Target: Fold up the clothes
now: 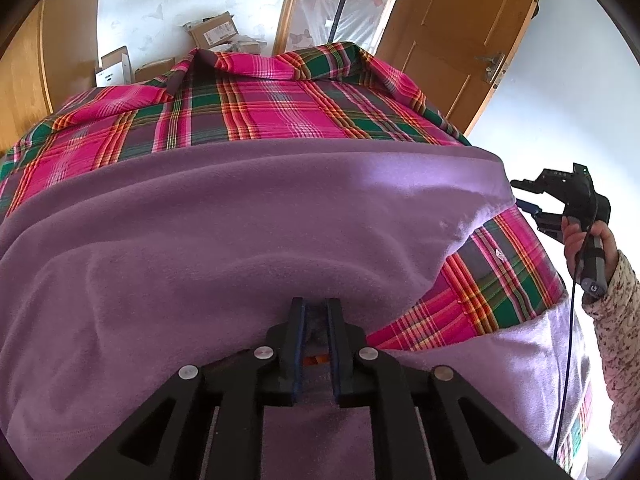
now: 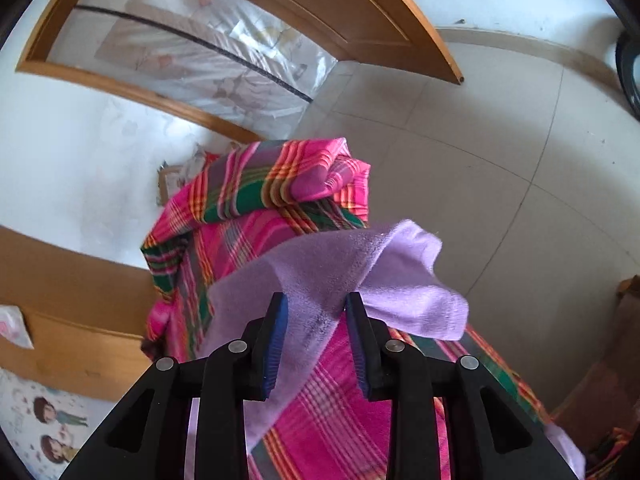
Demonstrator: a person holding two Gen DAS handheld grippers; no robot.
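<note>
a: left gripper (image 1: 316, 316) is clamped on the near edge of the purple fleece (image 1: 240, 240), jaws nearly together with cloth pinched between them.

b: and the right gripper (image 2: 316, 312)?

a: its jaws stand apart, with a fold of the fleece (image 2: 320, 264) lying between the blue pads; i cannot tell whether they press it.

b: where does the fleece lie?

a: spread over a pink and green plaid cloth (image 1: 260, 100), covering its near part; the plaid shows beyond it on the far side and at the right.

b: anything smaller?

a: a wooden door (image 1: 460, 32) far right, cardboard boxes (image 1: 212, 32) against the far wall, and a hand (image 1: 580, 240) in a speckled sleeve (image 1: 616, 320) gripping the right handle.
</note>
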